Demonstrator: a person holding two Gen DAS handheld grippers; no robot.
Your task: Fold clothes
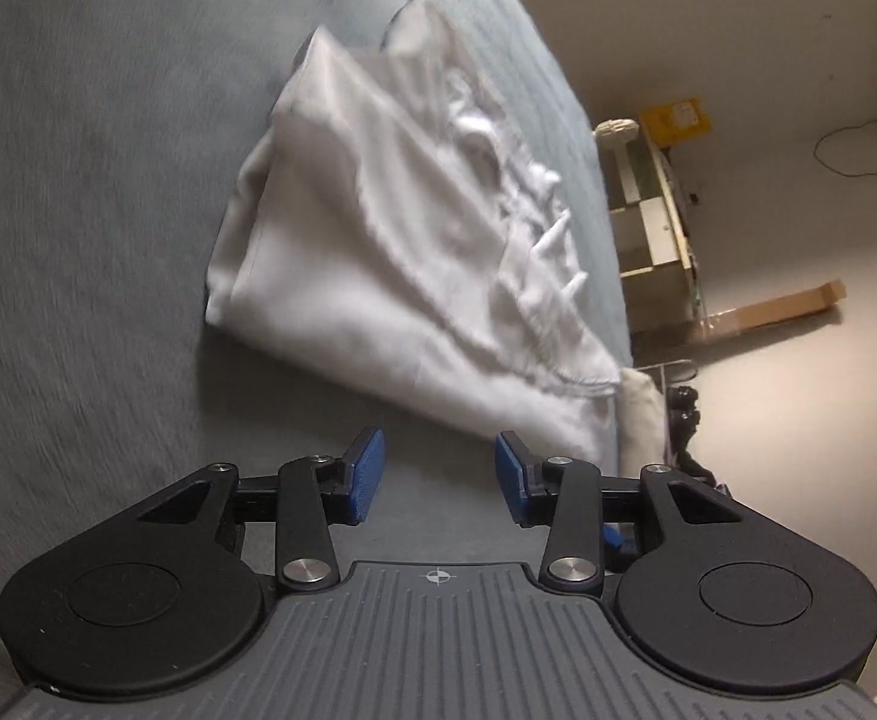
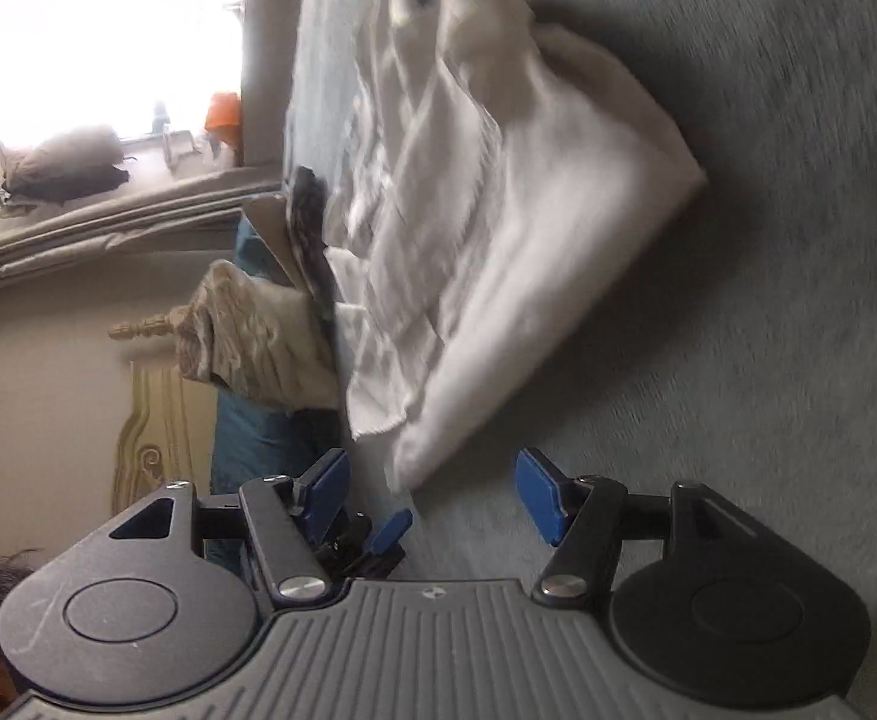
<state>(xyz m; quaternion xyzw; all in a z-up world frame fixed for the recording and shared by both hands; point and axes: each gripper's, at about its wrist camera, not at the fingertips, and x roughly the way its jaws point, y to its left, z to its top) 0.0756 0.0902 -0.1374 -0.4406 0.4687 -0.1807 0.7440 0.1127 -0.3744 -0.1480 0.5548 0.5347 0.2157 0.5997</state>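
On my left side, the left gripper (image 1: 438, 471) has its blue pads apart with nothing between them, hanging just off the near edge of the white garment (image 1: 402, 240). That garment's lying in a loosely folded bundle on the grey bedspread (image 1: 90, 180), right along the bed's edge, layered hems rumpled on the side toward the floor. Over on my right, the right gripper (image 2: 432, 495) is spread even wider, also empty, pointing at the bundle's near corner. Both views are blurry, so details are mushy. My guess: both tools are free so I can pick new corners for another fold.
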